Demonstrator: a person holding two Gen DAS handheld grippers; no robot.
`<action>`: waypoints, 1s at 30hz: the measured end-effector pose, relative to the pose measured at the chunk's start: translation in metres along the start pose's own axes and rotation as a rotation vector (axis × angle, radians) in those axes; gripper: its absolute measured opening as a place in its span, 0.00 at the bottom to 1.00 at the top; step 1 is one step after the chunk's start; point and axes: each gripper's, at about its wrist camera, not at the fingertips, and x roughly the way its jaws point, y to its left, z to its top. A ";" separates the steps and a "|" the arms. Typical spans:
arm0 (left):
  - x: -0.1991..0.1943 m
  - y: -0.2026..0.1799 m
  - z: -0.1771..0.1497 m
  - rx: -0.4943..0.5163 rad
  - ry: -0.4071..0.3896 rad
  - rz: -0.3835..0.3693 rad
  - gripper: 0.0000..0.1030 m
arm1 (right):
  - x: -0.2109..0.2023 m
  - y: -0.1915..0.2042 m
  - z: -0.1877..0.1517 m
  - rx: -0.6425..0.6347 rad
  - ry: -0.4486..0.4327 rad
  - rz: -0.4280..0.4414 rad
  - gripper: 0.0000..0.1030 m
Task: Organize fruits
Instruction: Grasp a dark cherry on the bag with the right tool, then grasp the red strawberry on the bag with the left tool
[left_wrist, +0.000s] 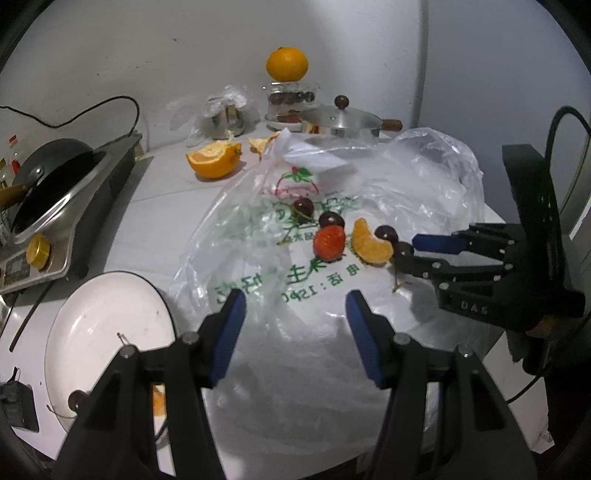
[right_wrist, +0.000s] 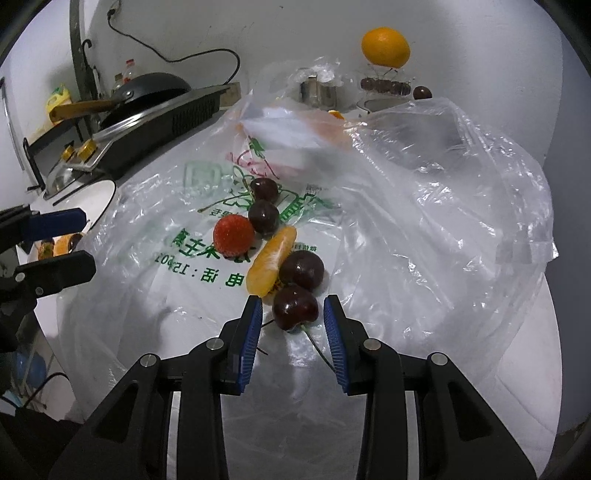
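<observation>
The right gripper (right_wrist: 293, 317) straddles the nearest cherry (right_wrist: 295, 307), its blue pads apart with a gap showing on either side of the fruit, so nothing is held yet. That cherry lies on the plastic bag (right_wrist: 424, 236), just in front of a second cherry (right_wrist: 301, 268) and beside the orange segment (right_wrist: 272, 266); a strawberry (right_wrist: 234, 235) and two more cherries sit further back on the bag. The left gripper (left_wrist: 293, 325) hovers over the near part of the bag with its jaws apart and empty, beside the white plate (left_wrist: 96, 332), which already carries a cherry and a piece of orange and looks like the sorting spot. To close well, the pads should meet the cherry across its round middle, squeezing gently since it will bruise or squirt out. The stem (right_wrist: 317, 349) trails toward the right pad; keeping it clear avoids a skewed grip. The bag may crinkle and lift, so rise straight and slowly.
</observation>
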 end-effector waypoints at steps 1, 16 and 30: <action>0.001 0.000 0.000 0.001 0.002 0.000 0.56 | 0.001 0.000 0.000 -0.003 0.003 -0.001 0.36; 0.016 -0.005 0.009 0.036 0.012 -0.009 0.56 | 0.008 -0.009 0.000 0.028 0.002 0.039 0.28; 0.046 -0.025 0.028 0.102 0.011 -0.035 0.56 | -0.023 -0.027 0.008 0.078 -0.090 0.061 0.28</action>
